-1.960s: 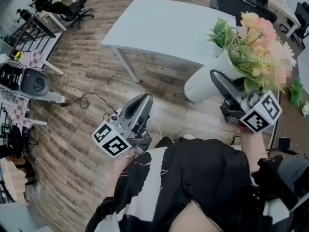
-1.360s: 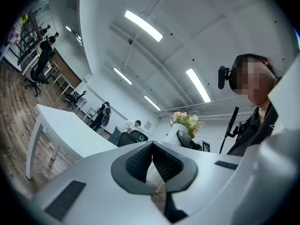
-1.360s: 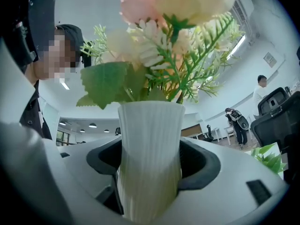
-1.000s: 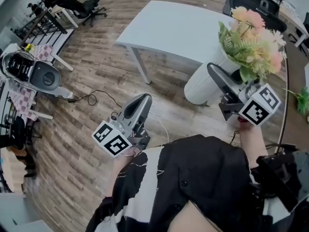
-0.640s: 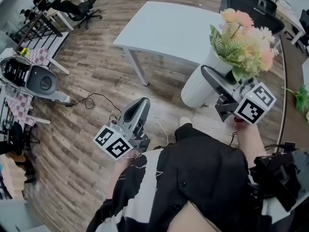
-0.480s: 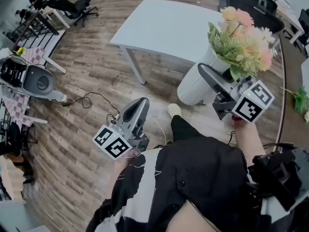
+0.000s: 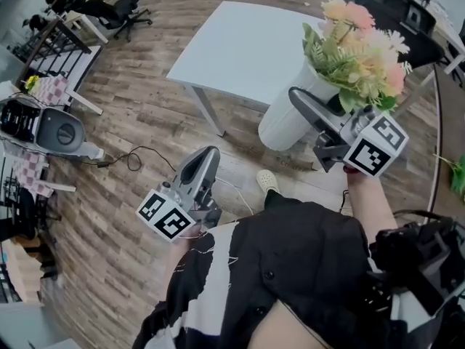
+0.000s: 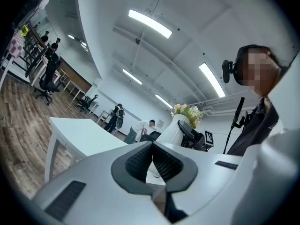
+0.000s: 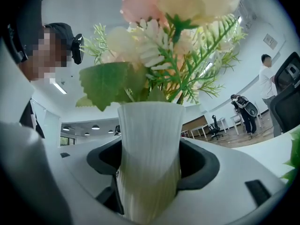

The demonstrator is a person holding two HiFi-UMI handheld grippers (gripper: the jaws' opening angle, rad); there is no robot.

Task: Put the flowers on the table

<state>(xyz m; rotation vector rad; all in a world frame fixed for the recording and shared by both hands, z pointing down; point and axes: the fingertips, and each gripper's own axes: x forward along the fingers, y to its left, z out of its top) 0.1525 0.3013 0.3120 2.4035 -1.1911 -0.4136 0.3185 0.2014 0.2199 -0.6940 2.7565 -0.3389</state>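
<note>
Carrying is the step in hand: the vase (image 7: 285,118) of flowers (image 7: 360,42) is pinched by the right gripper (image 9: 150,172), just beside the table (image 7: 240,42). Next it must be lifted over the top and set down upright. The left gripper (image 8: 153,156) is pressed shut, empty. One right jaw is hidden behind the vase in the head view

Right gripper (image 9: 150,175): grey body, dark padded jaws set wide and pressed on both sides of a white ribbed vase (image 9: 149,135), which stands upright between them; flowers (image 9: 180,13) in the vase: one pink bloom, cream blooms, a broad green leaf (image 9: 110,86), fine fern sprigs; behind, at left, a person in dark clothing (image 9: 30,116) wearing a headset (image 9: 77,48); at right, wooden floor (image 9: 243,137), an office chair (image 9: 216,125), two standing people (image 9: 267,78); round ceiling lights (image 9: 95,126).
</note>
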